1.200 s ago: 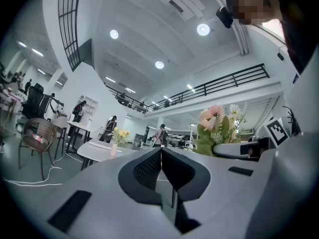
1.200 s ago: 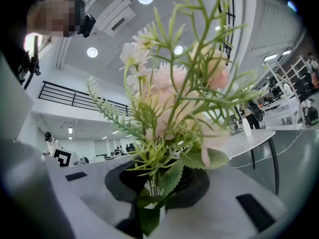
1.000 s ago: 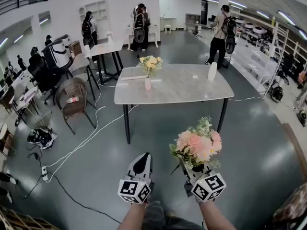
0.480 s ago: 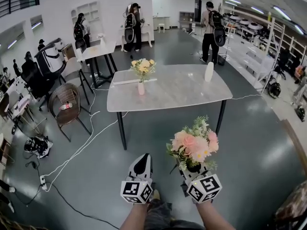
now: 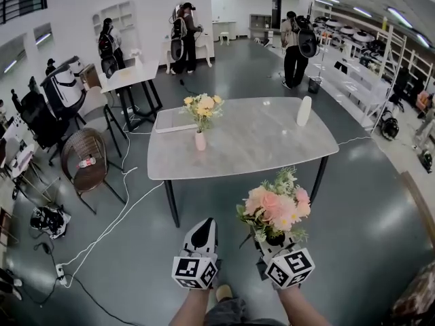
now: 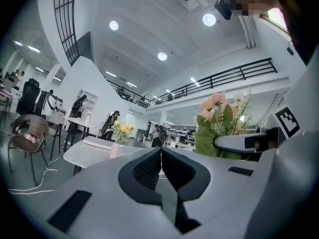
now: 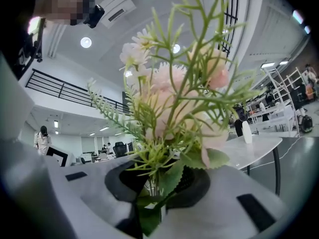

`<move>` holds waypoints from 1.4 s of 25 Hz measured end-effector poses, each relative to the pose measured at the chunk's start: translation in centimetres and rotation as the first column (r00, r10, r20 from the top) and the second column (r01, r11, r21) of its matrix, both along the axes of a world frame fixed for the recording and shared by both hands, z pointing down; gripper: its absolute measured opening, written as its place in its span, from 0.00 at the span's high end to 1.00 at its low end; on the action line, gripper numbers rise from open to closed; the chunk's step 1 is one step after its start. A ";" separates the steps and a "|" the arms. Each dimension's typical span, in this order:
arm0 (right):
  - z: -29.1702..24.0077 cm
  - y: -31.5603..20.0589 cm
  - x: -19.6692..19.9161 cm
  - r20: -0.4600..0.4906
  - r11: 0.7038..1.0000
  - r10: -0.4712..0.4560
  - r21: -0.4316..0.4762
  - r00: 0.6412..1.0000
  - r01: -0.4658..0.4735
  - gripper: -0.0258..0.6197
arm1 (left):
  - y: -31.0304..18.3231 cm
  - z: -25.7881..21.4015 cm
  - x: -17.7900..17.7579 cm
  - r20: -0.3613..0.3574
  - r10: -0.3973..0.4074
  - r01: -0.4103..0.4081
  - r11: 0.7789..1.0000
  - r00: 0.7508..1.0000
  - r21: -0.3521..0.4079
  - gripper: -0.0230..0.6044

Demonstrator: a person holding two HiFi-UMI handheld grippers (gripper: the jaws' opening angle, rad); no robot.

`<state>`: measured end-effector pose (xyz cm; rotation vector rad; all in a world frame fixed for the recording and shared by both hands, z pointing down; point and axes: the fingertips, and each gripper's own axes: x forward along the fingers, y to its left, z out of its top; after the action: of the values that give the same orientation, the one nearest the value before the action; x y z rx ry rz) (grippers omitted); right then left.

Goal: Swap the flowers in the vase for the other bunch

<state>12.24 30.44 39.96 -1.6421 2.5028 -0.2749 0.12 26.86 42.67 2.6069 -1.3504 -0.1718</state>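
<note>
Pink bunch point(image 5: 275, 206) is held upright, its stems gripped between the jaws of the right gripper point(image 7: 159, 181), near the table point(image 5: 265, 148) but short of its front edge. The left gripper point(image 6: 161, 157) is carried beside it, clenched on nothing. Yellow flowers point(image 5: 202, 104) are seen in the vase point(image 5: 200, 141) on the table's left part, well apart from a white bottle point(image 5: 304, 111).

The left gripper point(image 5: 202, 229) and right gripper point(image 5: 273, 242) are smooth, rounded shells of light grey plastic, with black ribbed pads point(image 6: 148, 169) lining the jaws and black rectangular slots point(image 6: 70, 210) on top. Each bears a white cube point(image 5: 193, 272) printed with black square markers. Dark trousers point(image 5: 234, 312) and a tan shoe point(image 5: 223, 292) show below.
</note>
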 end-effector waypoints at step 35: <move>1.7 -24.3 -4.4 0.014 0.999 -0.048 -0.020 0.999 0.049 0.81 | -22.1 3.0 -3.8 -0.018 -0.015 0.014 0.997 1.000 -0.072 0.94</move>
<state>7.84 6.19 41.67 -1.5830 2.5407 -0.3168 -3.73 4.72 45.66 2.5311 -1.3444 -0.1472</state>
